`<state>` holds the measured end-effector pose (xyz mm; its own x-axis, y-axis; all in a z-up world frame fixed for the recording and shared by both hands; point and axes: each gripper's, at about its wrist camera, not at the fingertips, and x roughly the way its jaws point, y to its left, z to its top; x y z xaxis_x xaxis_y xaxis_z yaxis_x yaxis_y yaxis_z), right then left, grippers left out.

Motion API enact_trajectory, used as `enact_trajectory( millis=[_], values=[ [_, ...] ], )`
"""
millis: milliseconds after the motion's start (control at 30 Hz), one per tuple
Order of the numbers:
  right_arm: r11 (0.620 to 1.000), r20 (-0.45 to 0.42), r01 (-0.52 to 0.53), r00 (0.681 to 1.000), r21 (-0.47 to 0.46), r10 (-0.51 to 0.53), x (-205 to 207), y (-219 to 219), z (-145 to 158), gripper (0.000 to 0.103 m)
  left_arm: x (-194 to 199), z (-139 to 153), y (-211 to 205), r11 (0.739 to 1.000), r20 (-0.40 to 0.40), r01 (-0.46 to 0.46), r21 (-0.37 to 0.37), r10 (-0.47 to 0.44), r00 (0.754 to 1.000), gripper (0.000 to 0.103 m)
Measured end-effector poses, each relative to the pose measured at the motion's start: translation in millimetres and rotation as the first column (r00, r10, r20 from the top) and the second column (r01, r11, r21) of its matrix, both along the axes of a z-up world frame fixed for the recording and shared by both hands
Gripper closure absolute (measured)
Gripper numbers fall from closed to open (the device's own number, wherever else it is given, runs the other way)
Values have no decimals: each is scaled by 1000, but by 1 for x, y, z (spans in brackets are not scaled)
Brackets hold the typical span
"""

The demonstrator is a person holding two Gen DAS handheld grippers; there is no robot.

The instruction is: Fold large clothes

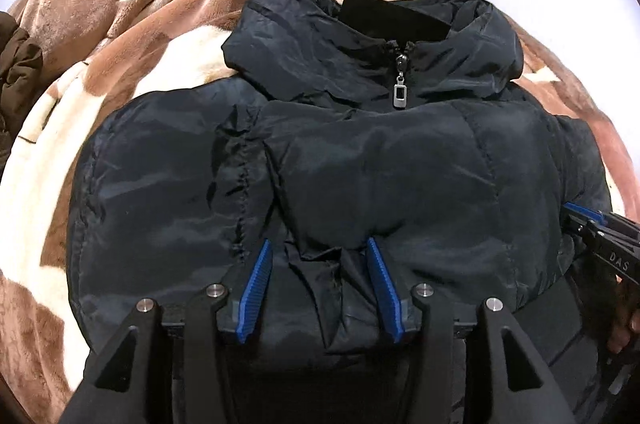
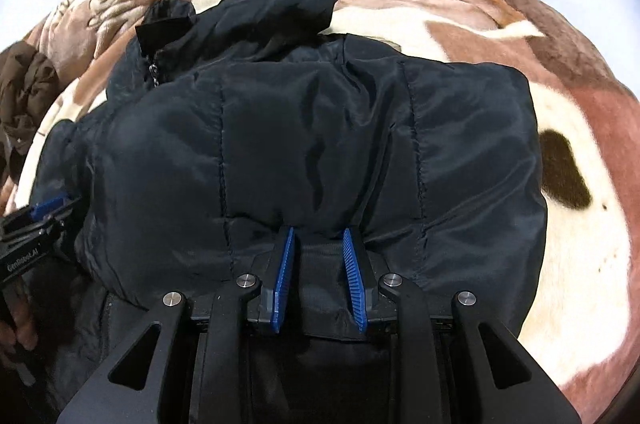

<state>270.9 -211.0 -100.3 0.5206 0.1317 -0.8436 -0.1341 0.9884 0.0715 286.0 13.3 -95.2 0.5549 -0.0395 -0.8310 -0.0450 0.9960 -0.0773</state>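
1. At the bottom centre of the left wrist view, the left gripper (image 1: 320, 252) is seen with its blue pads parted, and a bunched ridge of black fabric lies between them; whether the cloth is pinched cannot be told, so the jaws are judged released.
2. At the bottom centre of the right wrist view, the right gripper (image 2: 319, 230) is likewise spread, with a dark ribbed band of the garment between the pads and the puffy edge just above the tips; a firm grasp is not shown.
3. The jacket (image 1: 360, 164) fills the middle of both views and is spread on the blanket (image 1: 132, 24), with its sides seemingly turned in already.
4. The jacket is judged soft, thick and springy, rather light for its bulk, and its shiny shell is probably slippery. A hold is best taken at the near hem or along a stitched seam, where the padding is thinner and the cloth slips less.
5. It is black and quilted, with vertical stitch lines, a raised collar and a silver zipper pull (image 1: 399, 92) in the upper centre.
6. In the upper left of both views, a brown garment (image 2: 24, 84) lies at the edge of the blanket.
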Motion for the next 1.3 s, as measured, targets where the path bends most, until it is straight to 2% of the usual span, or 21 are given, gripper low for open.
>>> enact_trajectory(
  millis=[100,267,467,667,833,900,1067,1167,1300],
  values=[
    [1000,0,24,1000,17,-24,-10,-5,23,76,-6,18,4,1000,-12,-20,-16,20,1000,53],
    [999,134,32,990,37,-37,-52,-8,82,76,-49,62,15,999,65,-28,-39,31,997,53],
    [1000,328,20,944,-5,-17,-96,11,156,76,-107,114,29,998,160,-21,-63,31,987,53],
    [999,411,37,911,15,-40,-140,22,204,75,-164,157,43,994,242,-27,-105,52,969,53],
    [996,420,7,906,91,-45,-195,26,213,71,-208,172,47,994,273,-21,-103,48,961,53],
    [992,420,-5,906,123,-47,-212,29,208,67,-226,172,47,994,279,-10,-111,41,959,53],
    [979,390,-24,919,203,-58,-246,39,189,65,-255,164,43,991,260,-10,-137,46,965,53],
    [977,372,-52,928,206,-30,-256,49,178,65,-260,158,40,988,232,-4,-151,40,972,53],
    [977,337,-79,942,199,8,-245,52,170,64,-255,157,36,989,222,11,-149,23,975,53]
  ],
)
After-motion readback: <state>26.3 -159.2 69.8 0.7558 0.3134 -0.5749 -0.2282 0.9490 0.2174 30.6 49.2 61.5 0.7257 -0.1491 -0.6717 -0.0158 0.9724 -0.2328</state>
